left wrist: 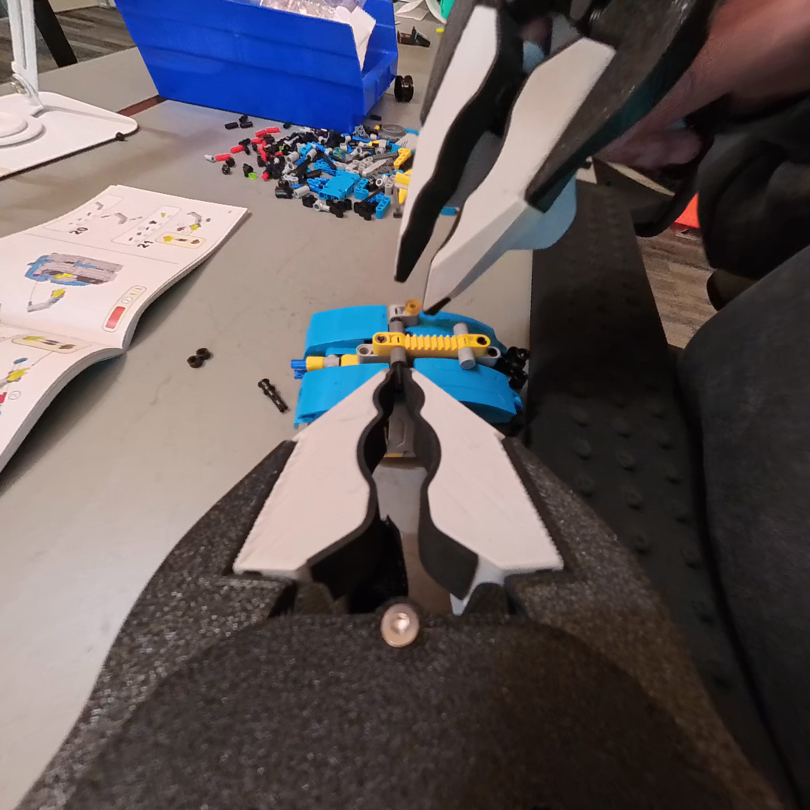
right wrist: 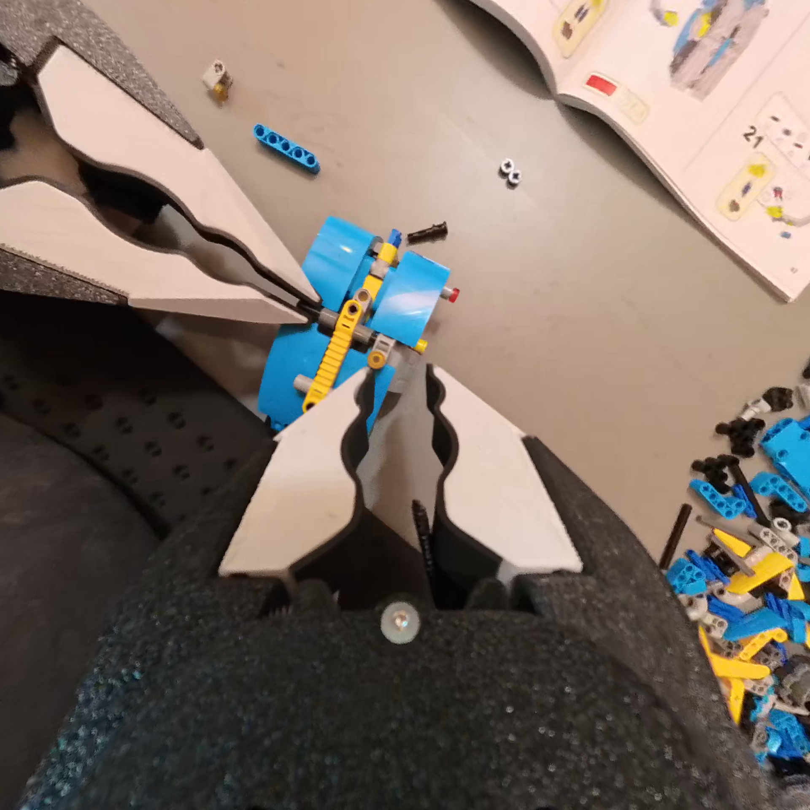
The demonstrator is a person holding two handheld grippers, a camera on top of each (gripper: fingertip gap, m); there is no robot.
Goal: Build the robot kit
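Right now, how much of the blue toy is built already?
Built: the blue model already carries curved panels and a yellow toothed bar. In hand: the left hand-held gripper is shut on its dark axle; the right hand-held gripper hovers open beside it. Left: a pile of loose pieces and the open booklet.

On the grey table (left wrist: 184, 460) lie an open instruction booklet (left wrist: 87, 280), a blue bin (left wrist: 263, 57), a heap of loose bricks (left wrist: 333, 171), and what may be a black pin (left wrist: 272, 394).
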